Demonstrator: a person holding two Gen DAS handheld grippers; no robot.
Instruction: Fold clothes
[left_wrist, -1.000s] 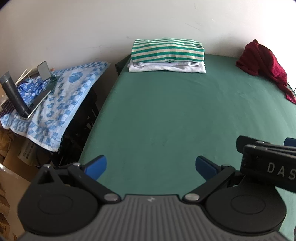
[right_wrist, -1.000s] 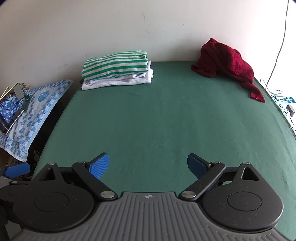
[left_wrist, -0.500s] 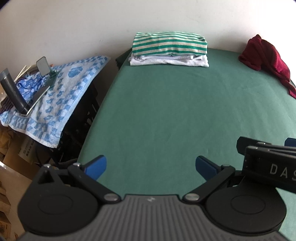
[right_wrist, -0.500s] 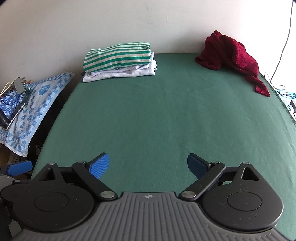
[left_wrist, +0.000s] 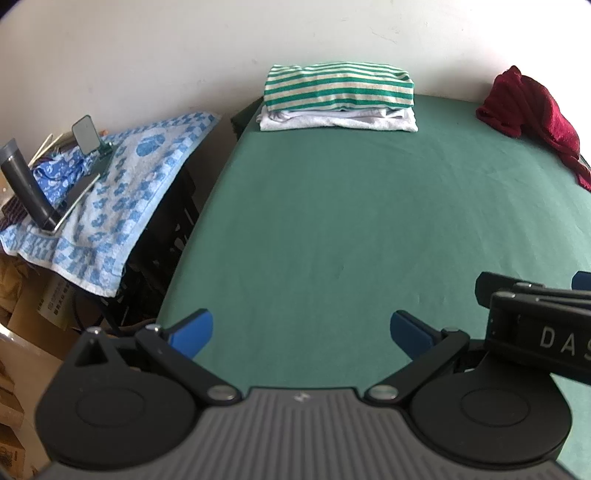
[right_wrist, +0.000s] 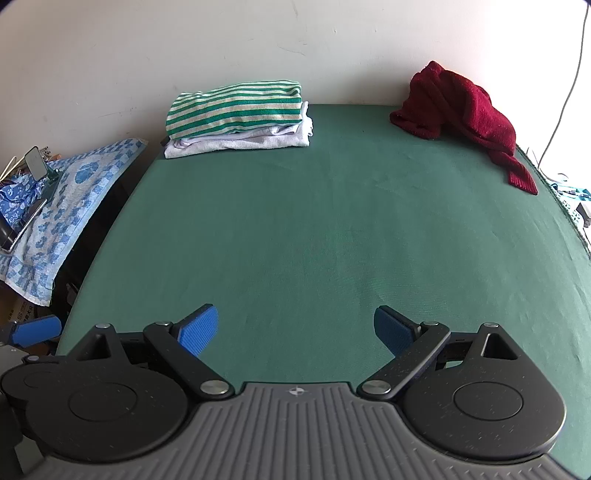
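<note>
My left gripper (left_wrist: 301, 332): fingers spread wide, nothing between them; it hovers over the near edge of the surface, close to the near left corner
My right gripper (right_wrist: 295, 328): fingers spread just as wide and empty; over the near edge, just beside my left one, whose blue fingertip shows at the left of the right wrist view
Surface (right_wrist: 332, 229): covered in green cloth; bare across its middle and near half
Folded stack (right_wrist: 238, 118): at the far left corner, against the wall; a green-and-cream striped garment (left_wrist: 338, 88) lies on top of white folded pieces (left_wrist: 338, 121); edges fairly even
Red garment (right_wrist: 461, 114): far right corner, crumpled in a heap, unfolded; one end trails along the right edge; well apart from both grippers and from the stack
Left of the surface: a blue-and-white patterned towel (left_wrist: 122, 192) draped over a lower stand; a dark cylinder (left_wrist: 27, 188) leans on it
</note>
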